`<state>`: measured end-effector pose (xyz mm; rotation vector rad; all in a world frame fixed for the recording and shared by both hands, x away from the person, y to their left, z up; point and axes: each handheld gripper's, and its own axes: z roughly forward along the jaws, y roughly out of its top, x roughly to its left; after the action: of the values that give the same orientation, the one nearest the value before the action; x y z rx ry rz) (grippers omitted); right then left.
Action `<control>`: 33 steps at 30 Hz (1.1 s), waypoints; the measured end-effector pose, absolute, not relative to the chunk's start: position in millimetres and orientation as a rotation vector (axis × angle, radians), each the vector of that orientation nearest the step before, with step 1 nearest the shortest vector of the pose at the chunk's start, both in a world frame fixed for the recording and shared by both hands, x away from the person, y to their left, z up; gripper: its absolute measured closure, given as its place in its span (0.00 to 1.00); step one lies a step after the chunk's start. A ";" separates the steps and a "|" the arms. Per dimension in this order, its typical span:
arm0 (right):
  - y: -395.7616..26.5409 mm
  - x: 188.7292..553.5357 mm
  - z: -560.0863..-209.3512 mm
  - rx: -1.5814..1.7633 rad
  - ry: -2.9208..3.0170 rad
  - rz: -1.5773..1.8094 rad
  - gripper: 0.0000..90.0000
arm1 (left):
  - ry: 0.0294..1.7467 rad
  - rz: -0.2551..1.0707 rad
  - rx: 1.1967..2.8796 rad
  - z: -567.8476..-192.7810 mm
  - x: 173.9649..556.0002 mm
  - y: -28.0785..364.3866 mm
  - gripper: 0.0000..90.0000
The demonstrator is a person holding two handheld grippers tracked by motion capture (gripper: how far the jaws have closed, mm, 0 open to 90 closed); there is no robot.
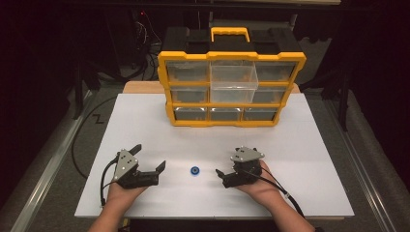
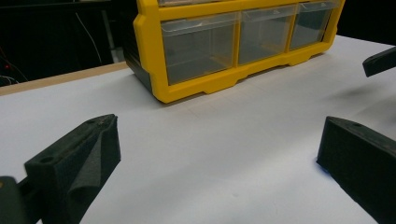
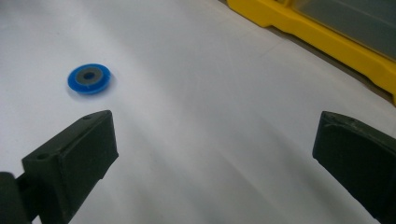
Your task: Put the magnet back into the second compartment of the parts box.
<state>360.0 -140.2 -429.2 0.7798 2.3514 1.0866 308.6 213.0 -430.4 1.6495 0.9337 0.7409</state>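
Note:
A small blue disc (image 1: 195, 170) with a grey centre lies flat on the white board (image 1: 145, 121), between my two grippers. My left gripper (image 1: 150, 156) rests on the board to the disc's left, open and holding nothing. In the left gripper view its jaws (image 2: 217, 154) stand wide apart and point at the organizer's bottom drawers (image 2: 233, 46). My right gripper (image 1: 228, 162) sits to the disc's right, also open and holding nothing. In the right gripper view the disc (image 3: 88, 78) lies ahead, beyond the left jaw of the gripper (image 3: 215, 149).
A yellow and black drawer organizer (image 1: 232, 108) stands at the back of the board, its top-middle clear drawer (image 1: 233, 79) pulled partly out. Its yellow base (image 3: 327, 37) crosses the right gripper view. A black cable (image 1: 80, 140) lies left of the board.

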 end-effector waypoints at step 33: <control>-68.7 360.3 -436.4 0.672 2.553 1.112 0.15 | 0.941 0.742 1.629 -429.3 308.0 216.0 0.00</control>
<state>360.3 -68.7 -436.4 0.6717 2.5526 1.1120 308.0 216.0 -429.3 1.6293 0.9408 0.7423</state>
